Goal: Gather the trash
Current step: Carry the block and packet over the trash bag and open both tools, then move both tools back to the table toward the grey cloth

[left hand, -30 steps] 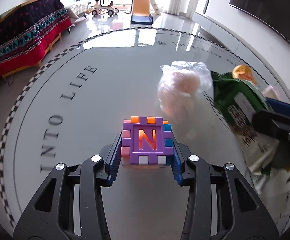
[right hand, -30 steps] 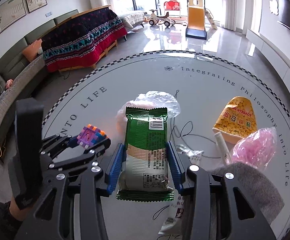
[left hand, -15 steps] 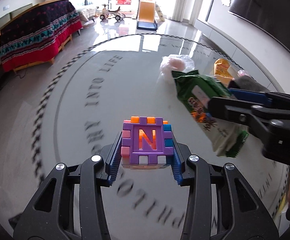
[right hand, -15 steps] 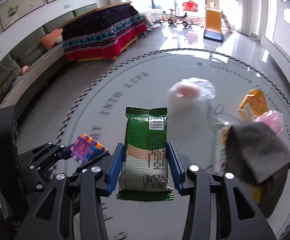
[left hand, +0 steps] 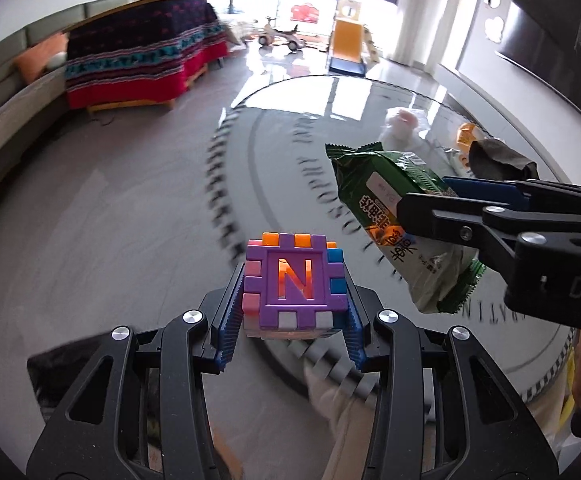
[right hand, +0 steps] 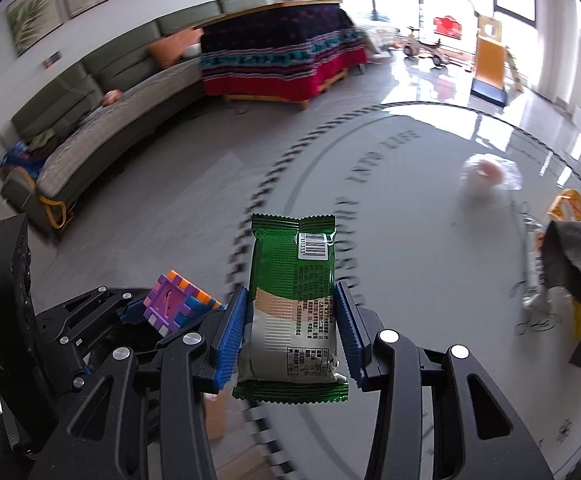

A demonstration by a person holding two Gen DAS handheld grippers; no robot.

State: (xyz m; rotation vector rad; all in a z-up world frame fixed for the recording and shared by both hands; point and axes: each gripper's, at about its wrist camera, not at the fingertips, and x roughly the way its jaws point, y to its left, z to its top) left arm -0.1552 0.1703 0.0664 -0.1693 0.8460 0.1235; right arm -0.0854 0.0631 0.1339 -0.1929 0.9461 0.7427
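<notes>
My left gripper is shut on a purple foam cube with an orange N, held over the near left edge of the round table. The cube also shows in the right wrist view. My right gripper is shut on a green snack packet, held above the table's left edge. The packet also shows in the left wrist view, to the right of the cube.
On the table's far side lie a clear bag with something pink, a yellow packet, a grey cloth and a clear wrapper. Left of the table are bare floor, a sofa and a blanket-covered bench.
Both grippers have swung left and back from the table's middle to its left edge, each still holding its object. The floor and sofa have come into view.
</notes>
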